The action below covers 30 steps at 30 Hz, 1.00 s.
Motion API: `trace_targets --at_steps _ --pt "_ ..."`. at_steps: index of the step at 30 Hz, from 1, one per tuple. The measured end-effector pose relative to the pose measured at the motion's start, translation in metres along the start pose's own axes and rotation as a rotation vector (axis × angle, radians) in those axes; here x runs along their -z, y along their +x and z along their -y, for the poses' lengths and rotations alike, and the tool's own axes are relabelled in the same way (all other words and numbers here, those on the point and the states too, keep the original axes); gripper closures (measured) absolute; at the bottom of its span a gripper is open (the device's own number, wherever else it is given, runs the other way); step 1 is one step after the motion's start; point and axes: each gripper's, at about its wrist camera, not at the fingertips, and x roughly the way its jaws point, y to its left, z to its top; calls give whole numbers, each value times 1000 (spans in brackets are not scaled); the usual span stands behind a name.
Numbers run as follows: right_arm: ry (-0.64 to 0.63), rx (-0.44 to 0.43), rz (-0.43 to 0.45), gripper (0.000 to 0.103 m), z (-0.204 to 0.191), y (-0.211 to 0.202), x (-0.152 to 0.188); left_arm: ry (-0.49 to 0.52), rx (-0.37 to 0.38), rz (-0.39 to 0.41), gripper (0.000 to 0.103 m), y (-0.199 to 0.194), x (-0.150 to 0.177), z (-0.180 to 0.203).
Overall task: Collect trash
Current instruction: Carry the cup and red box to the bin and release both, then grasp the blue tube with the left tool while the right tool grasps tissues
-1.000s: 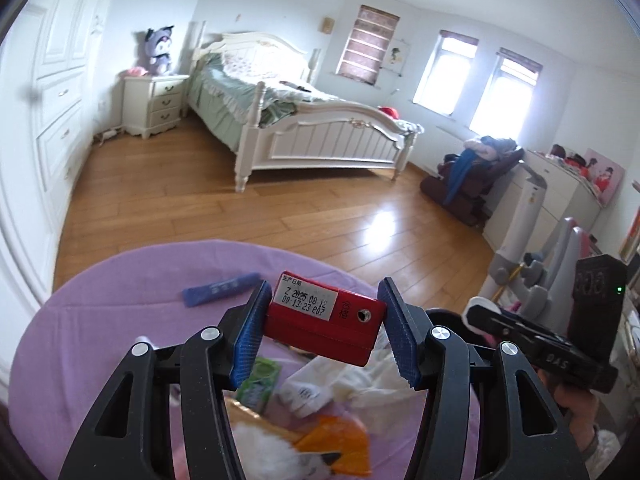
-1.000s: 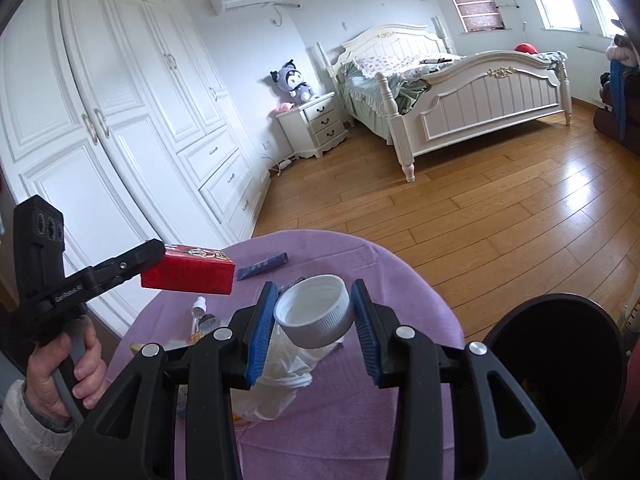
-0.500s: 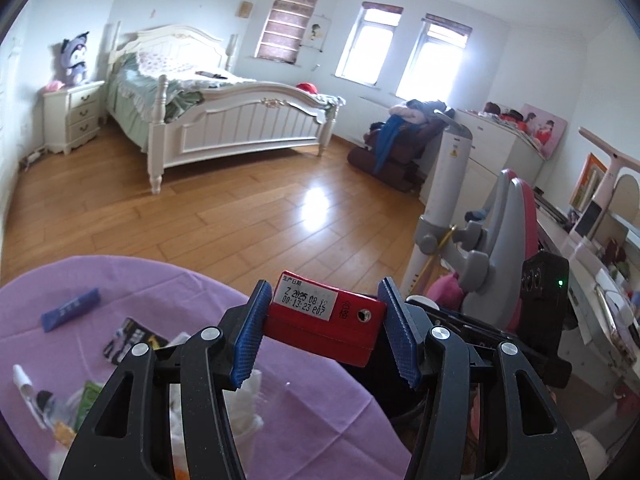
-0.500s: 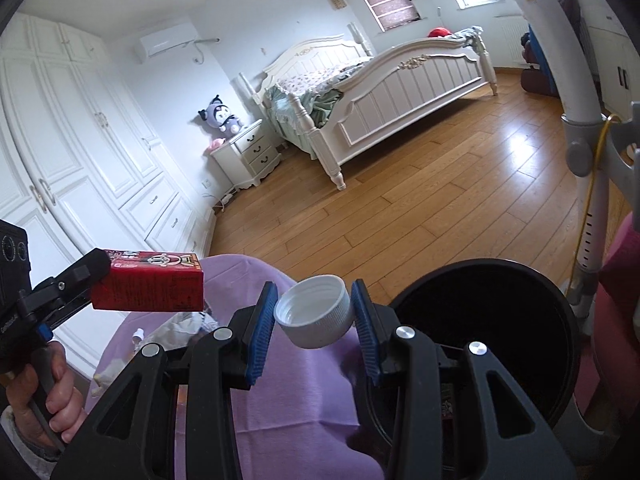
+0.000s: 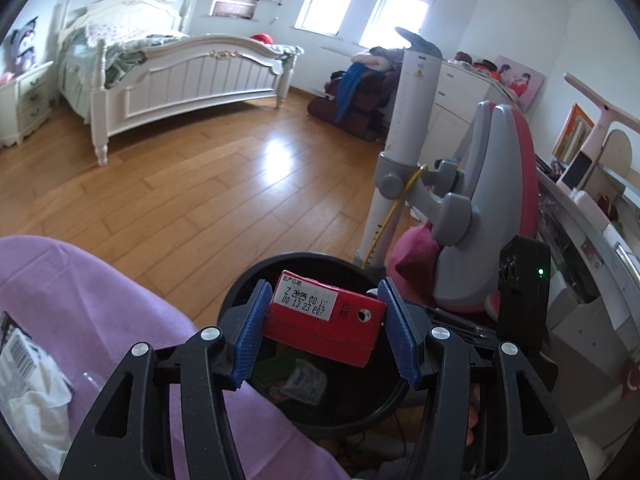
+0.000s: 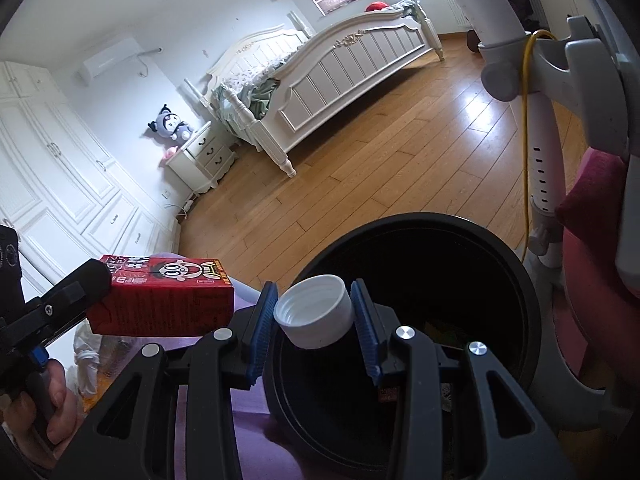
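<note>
- The left gripper point(image 5: 324, 332) carries a red rectangular drink carton with a white date label point(image 5: 322, 322), held crosswise so its two ends sit against the blue ribbed fingers point(image 5: 250, 336); a grip by the ends likely keeps the flat box from twisting out.
- Just beyond and below those fingers lies the round black plastic waste bin point(image 5: 240, 292), with wrappers already at its bottom, so the carton looks lined up for a drop once the fingers spread.
- The right gripper point(image 6: 316, 312) pinches a white ribbed plastic bottle cap point(image 6: 316, 310), open side turned up and toward the camera, its side wall squeezed between the fingers point(image 6: 262, 324); these are set narrower than the left pair, matching the smaller item.
- The cap hangs at the near rim of the bin point(image 6: 524, 292), whose dark mouth opens ahead of and below the fingers.
- In the right wrist view the carton point(image 6: 160, 304) shows to the left of the fingers, over the edge of the counter draped in purple cloth point(image 6: 208, 412), which suggests the carton is less fully over the bin than the cap.
- More litter, including crumpled white packaging point(image 5: 32, 396), lies on the counter beside the left fingers, so the collecting is only partly done.
</note>
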Motion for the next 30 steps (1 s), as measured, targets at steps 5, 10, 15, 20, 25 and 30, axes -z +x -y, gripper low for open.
trace_targets --at_steps 5,10,15,20,25,30 --pt "8 24 -13 65 14 7 4 9 4 -33 47 18 3 5" --pt "14 44 -30 65 20 10 6 8 8 -45 47 30 2 7" --pt "19 76 -25 61 24 6 3 11 13 -57 42 34 -1 10" --pt "41 99 1 35 20 -3 3 8 -12 -33 17 18 -1 11" --pt "7 75 1 28 -2 -8 2 0 -41 31 6 -22 -7 3" --pt "-55 1 -17 27 -41 -7 1 -20 -97 85 5 -73 -12 -25"
